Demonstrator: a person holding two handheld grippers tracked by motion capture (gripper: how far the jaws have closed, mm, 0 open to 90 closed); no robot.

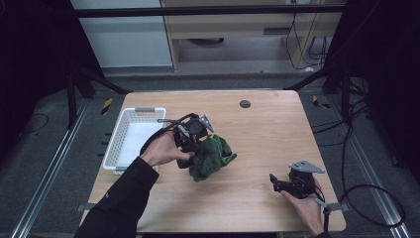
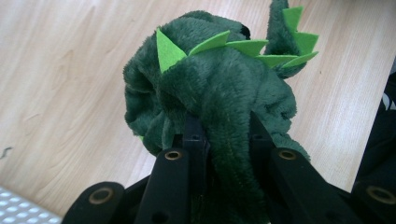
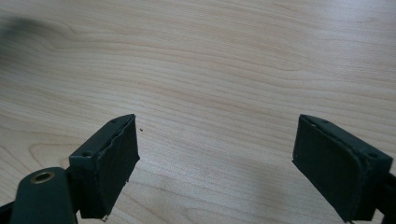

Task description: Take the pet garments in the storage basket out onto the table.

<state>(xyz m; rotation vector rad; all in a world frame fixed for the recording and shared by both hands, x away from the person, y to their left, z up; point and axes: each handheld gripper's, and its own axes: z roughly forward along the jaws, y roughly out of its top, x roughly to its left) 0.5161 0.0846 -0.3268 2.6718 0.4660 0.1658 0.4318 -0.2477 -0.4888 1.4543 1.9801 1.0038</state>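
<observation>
Tool [image 2: 224, 135] with plush [image 2: 210, 88], beside basket [image 1: 130, 130]

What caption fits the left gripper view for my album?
Left gripper pinches a fuzzy green dinosaur toy with bright felt spikes over the wooden table.

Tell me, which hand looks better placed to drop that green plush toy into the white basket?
The left. Its gripper is already clamped on the green plush toy, right beside the white basket. The right gripper sits open, apart from both.
</observation>
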